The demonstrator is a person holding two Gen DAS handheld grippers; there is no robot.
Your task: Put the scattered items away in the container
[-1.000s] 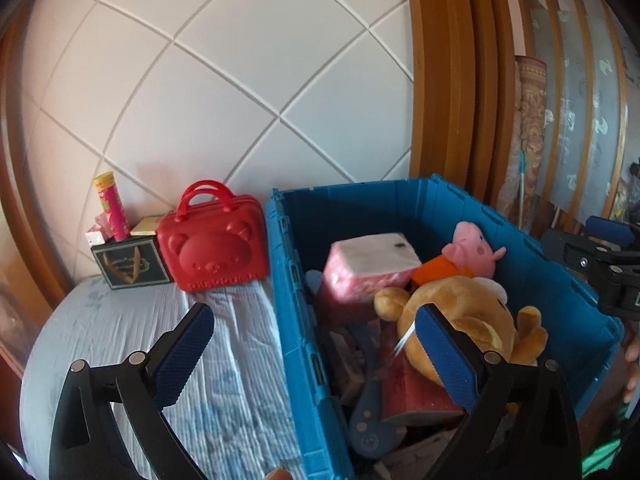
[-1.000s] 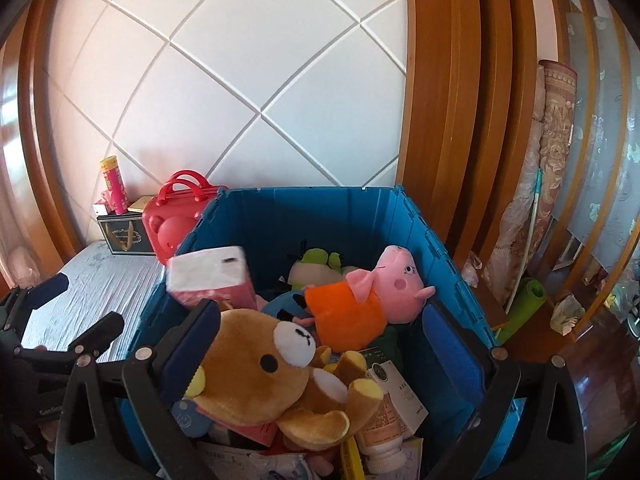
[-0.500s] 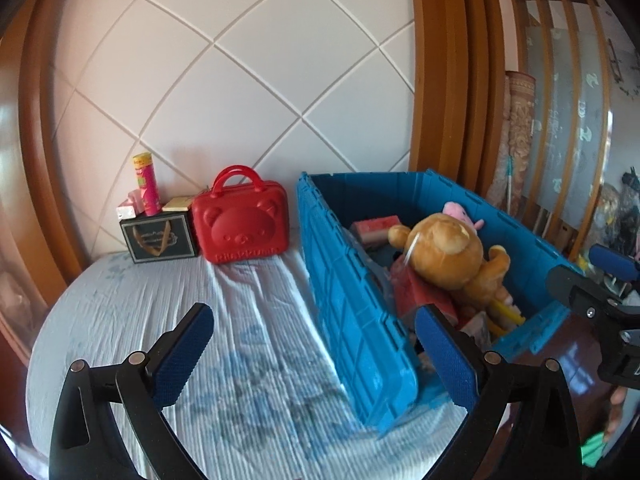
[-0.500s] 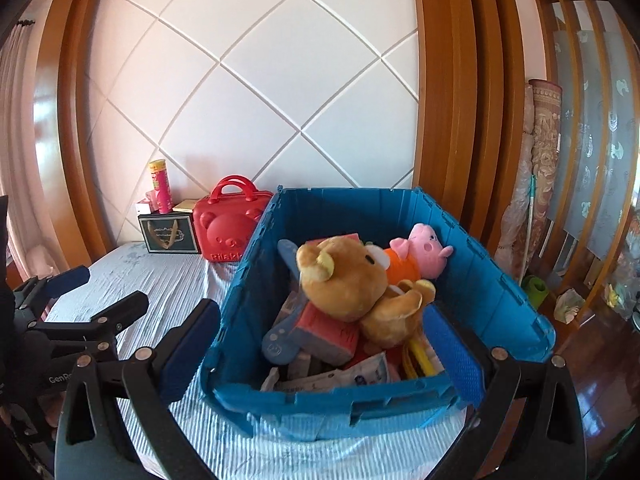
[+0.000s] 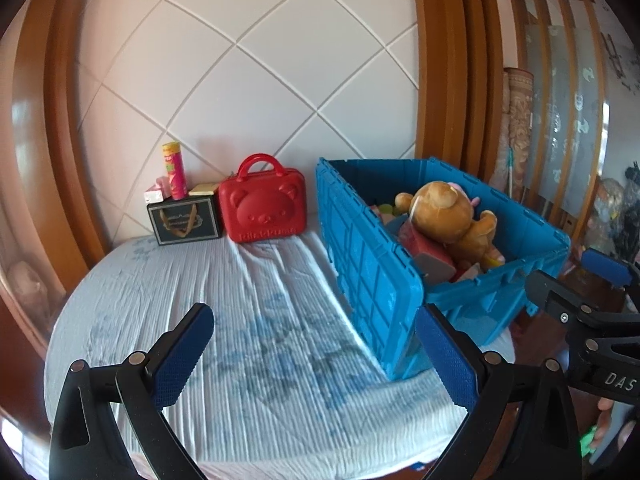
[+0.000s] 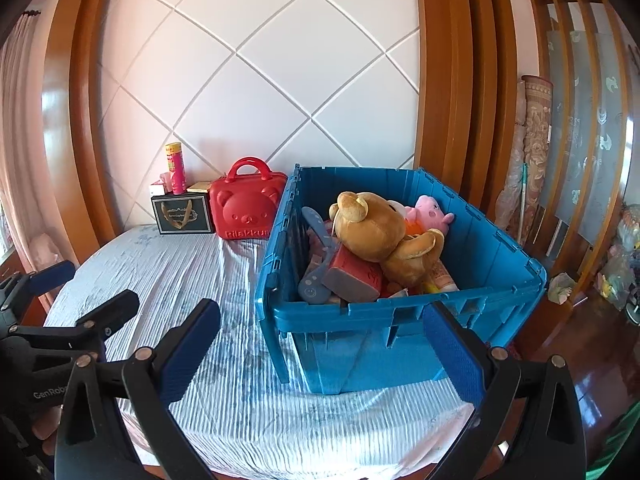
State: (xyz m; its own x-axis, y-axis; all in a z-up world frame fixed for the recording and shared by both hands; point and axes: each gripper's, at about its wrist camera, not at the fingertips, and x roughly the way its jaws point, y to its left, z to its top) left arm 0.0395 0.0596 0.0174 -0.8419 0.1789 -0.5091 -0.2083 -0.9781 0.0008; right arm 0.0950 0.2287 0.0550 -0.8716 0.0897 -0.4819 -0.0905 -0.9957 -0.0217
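**Both tools withdrawn from the loaded container**

Pulled back since a second ago, when both cameras looked straight down into the toys, we now see the whole blue container [image 6: 400, 320] from outside, with the bedspread [image 5: 248, 320] between us and it. We take the container as landmark throughout.

Left tool [image 5: 316, 354]: wide open, nothing between its pads, hovering over bare bedspread to the left of the container's near corner. Right tool [image 6: 320, 354]: equally wide open and empty, facing the container's near wall. We judge the spread fingers to mean that each load has been let go and neither tool is committed to a new grasp.

Inside the container, the brown bear [image 6: 380, 236] lies on top of the heap, tipped against the pink pig [image 6: 430, 210] behind it; a red block [image 6: 352, 278] and a grey-blue handled toy [image 6: 316, 260] lean against the left wall beneath it. The soft toys sit uppermost, presumably because they went in late and settle on harder things.

Left of the container, against the padded wall, stand the red bear case [image 6: 246, 204], the dark gift box [image 6: 182, 214] and, on it, the pink tube [image 6: 176, 168]. They look arranged, not scattered; we cannot tell whether they belong to the task. No loose item shows on the bedspread, so we judge the tidying near complete.
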